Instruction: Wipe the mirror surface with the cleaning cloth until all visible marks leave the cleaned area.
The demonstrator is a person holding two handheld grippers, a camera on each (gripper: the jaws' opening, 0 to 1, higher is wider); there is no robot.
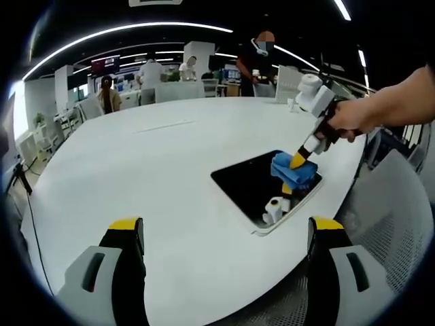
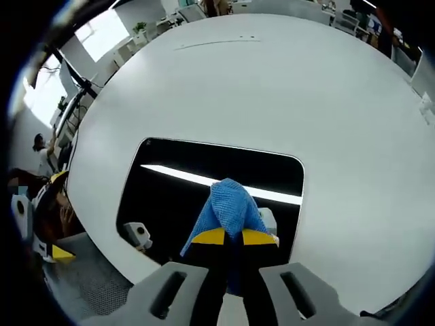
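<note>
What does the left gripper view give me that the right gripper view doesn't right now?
Left gripper view alone: the left tongs open over bare table, the hand gripping the right tongs, and people standing behind the table. Right gripper view alone: a ceiling light strip reflected in the glass. Shared: the white table, the mirror, and the blue cleaning cloth pinched by the right tongs.

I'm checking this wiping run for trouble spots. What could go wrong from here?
The rectangular black mirror lies near the edge of the round white table, so a hard push might slide it toward that edge. The right gripper pinches only a fold of the blue cleaning cloth, which could slip out. The left gripper hangs open away from the mirror, so nothing steadies it.
</note>
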